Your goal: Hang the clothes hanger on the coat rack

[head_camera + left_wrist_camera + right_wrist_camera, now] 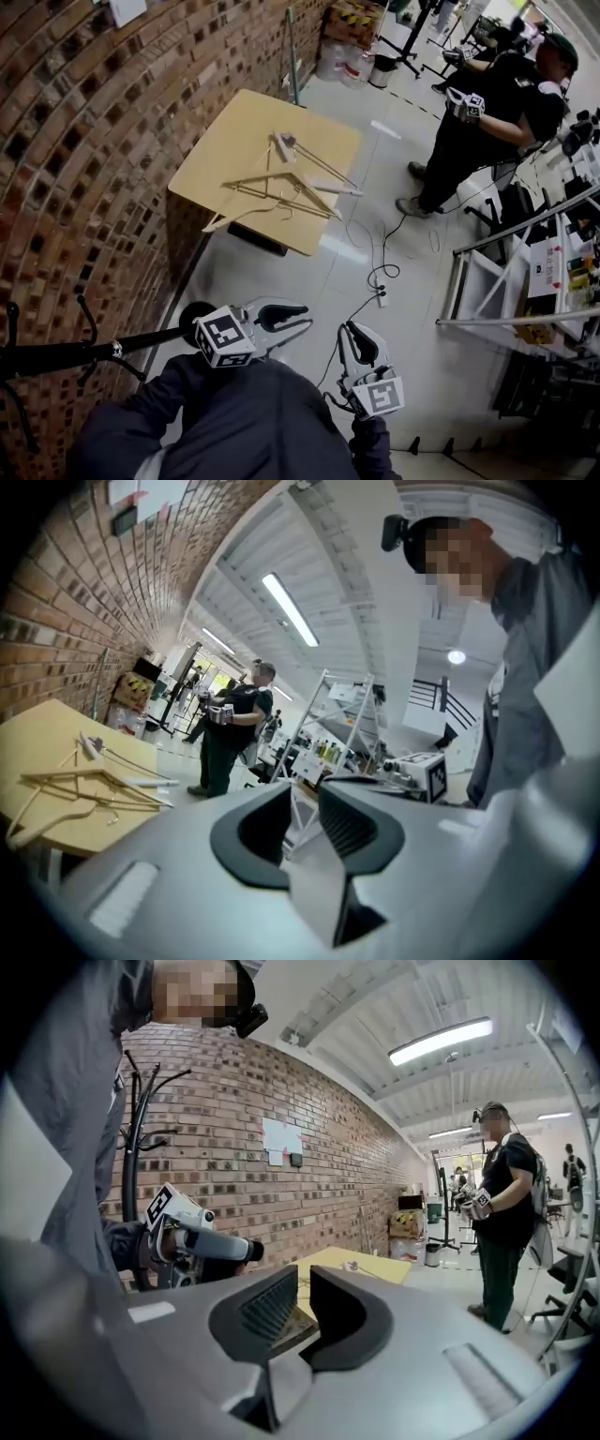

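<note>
Several wooden clothes hangers (281,183) lie in a loose pile on the light wooden table (216,155) ahead, also seen in the left gripper view as hangers (84,789). The black coat rack (56,356) stands by the brick wall at my lower left; its hooks (136,1119) show in the right gripper view. My left gripper (305,321) (305,803) is held level, well short of the table, open with nothing between its pads. My right gripper (347,328) (305,1283) is beside it, closed to a thin slit and empty.
A brick wall (84,141) runs along the left. Another person (487,112) with grippers stands at the far right of the table. A cable and power strip (380,295) lie on the floor ahead. A metal shelf (525,272) stands at right.
</note>
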